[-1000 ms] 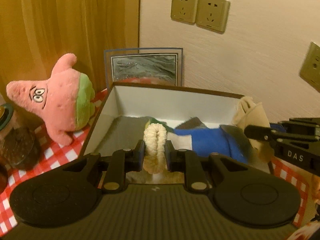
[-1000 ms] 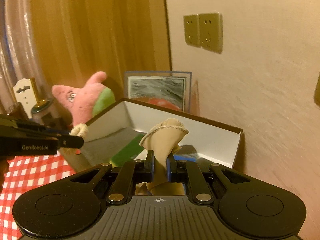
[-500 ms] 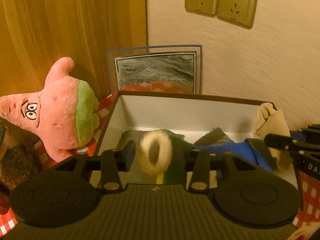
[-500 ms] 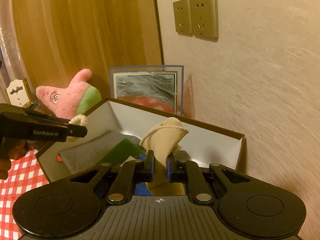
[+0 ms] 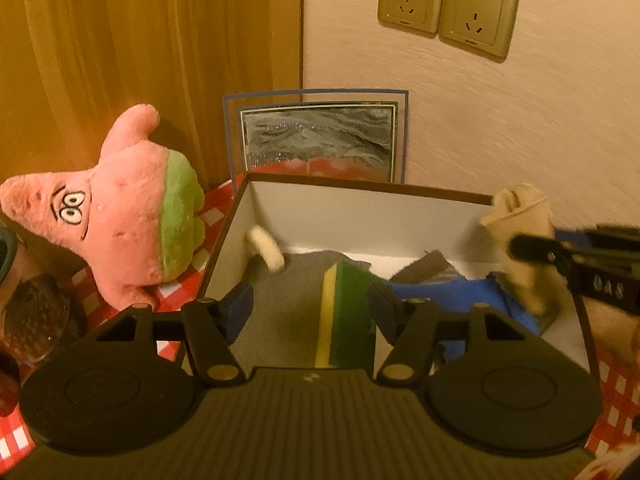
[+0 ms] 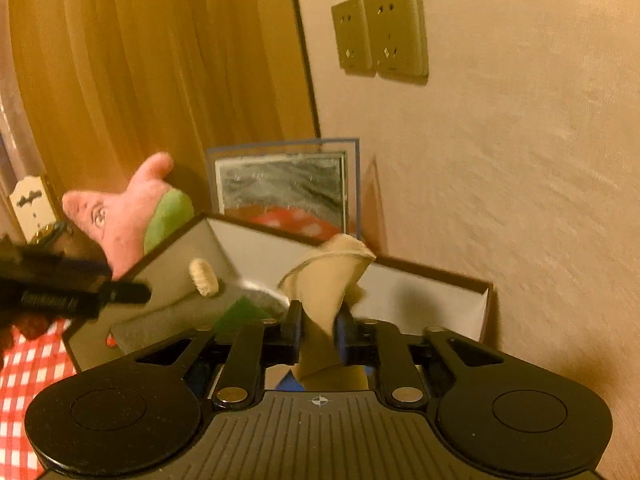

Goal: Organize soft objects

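The cream ring [image 5: 266,249] is inside the box [image 5: 360,188], blurred, at the box's far left corner against the left wall; you cannot tell whether it rests on the bottom or is mid-air. Your left gripper [image 5: 310,308] has released it: the jaws are opening, stand wide apart over the box's near edge, and grip nothing.

The beige cloth [image 6: 326,280] stands upright between your right gripper's [image 6: 318,328] fingers [image 6: 294,326], above the box's right part. Those jaws are opening. The left finger lies against the cloth; whether the right pad presses it is not clear, as that side is blurred.

Contents of the box: a grey cloth [image 5: 280,312] on the bottom, a green and yellow sponge [image 5: 344,312] on edge near the box's middle, a blue cloth [image 5: 452,296] to the box's right, and a dark grey piece [image 5: 432,266] behind the blue one.

Around the box: a pink star plush [image 5: 120,216] leans just left of it, on the red checked tablecloth [image 6: 24,364]. A framed picture [image 5: 318,142] stands behind the box against the wall. Two sockets [image 5: 446,8] are on the wall above the box. A wooden panel [image 5: 140,40] rises behind the plush.
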